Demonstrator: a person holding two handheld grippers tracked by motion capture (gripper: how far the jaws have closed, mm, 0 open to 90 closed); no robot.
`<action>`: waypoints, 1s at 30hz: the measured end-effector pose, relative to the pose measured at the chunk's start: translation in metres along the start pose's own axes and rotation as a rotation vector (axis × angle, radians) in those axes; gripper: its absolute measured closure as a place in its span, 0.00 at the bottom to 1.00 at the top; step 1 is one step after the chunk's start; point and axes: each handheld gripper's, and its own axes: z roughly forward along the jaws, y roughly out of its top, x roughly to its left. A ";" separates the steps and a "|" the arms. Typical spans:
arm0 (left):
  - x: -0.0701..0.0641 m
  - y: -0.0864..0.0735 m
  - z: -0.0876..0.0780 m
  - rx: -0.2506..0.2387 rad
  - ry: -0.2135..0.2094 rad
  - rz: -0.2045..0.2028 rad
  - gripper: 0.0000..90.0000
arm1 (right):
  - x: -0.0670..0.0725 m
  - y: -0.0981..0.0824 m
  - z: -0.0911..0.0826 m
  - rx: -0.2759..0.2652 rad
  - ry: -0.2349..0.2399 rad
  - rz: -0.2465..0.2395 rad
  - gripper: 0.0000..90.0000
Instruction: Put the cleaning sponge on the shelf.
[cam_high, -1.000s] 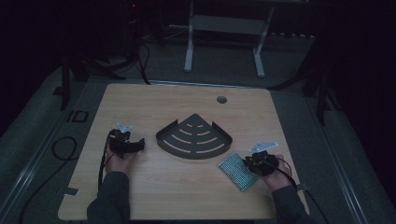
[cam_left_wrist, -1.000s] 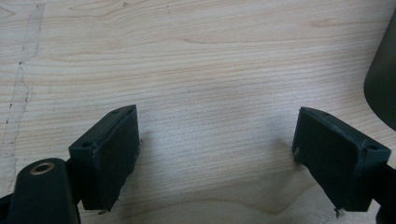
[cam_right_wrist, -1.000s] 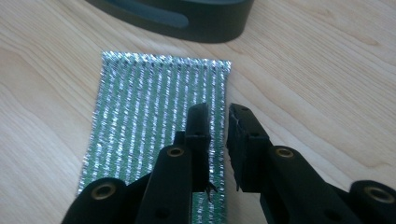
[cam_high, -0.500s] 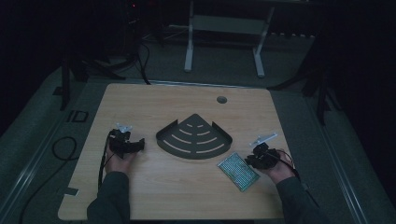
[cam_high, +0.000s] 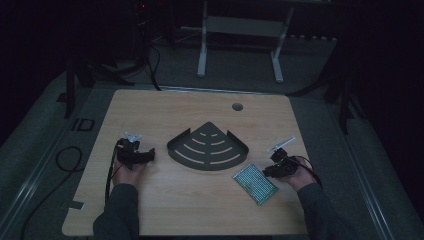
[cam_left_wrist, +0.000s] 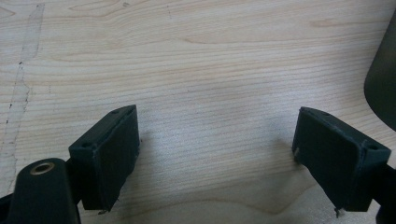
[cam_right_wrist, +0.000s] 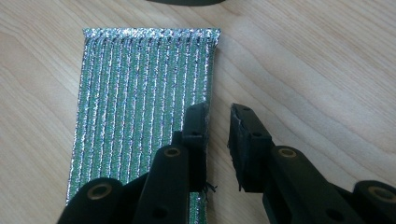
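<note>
A green-and-silver ribbed pad lies flat on the wooden table at the front right. A dark fan-shaped slotted tray sits in the middle. My right gripper rests at the pad's right edge. In the right gripper view its jaws stand a narrow gap apart, having just opened a little, with bare wood between them; the left jaw overlaps the edge of the pad. My left gripper sits left of the tray, open wide over bare wood, with the tray's rim at the far right.
A round cable hole sits near the table's far edge. Cables trail off the table's left side onto the floor. A white frame stands behind the table. Bare wood stretches in front of the tray.
My right gripper has shifted slightly to the right, from over the pad to its right edge. The left gripper has stayed still.
</note>
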 end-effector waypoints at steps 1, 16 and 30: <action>0.000 0.000 0.000 0.000 0.000 0.000 0.17 | -0.001 0.001 0.000 0.007 0.006 0.003 0.84; 0.000 0.000 0.000 0.000 0.000 0.000 0.17 | -0.001 0.023 0.009 0.107 0.077 -0.009 0.83; 0.000 0.000 0.000 0.000 0.000 -0.001 0.17 | -0.004 0.029 0.016 0.180 0.105 -0.007 0.83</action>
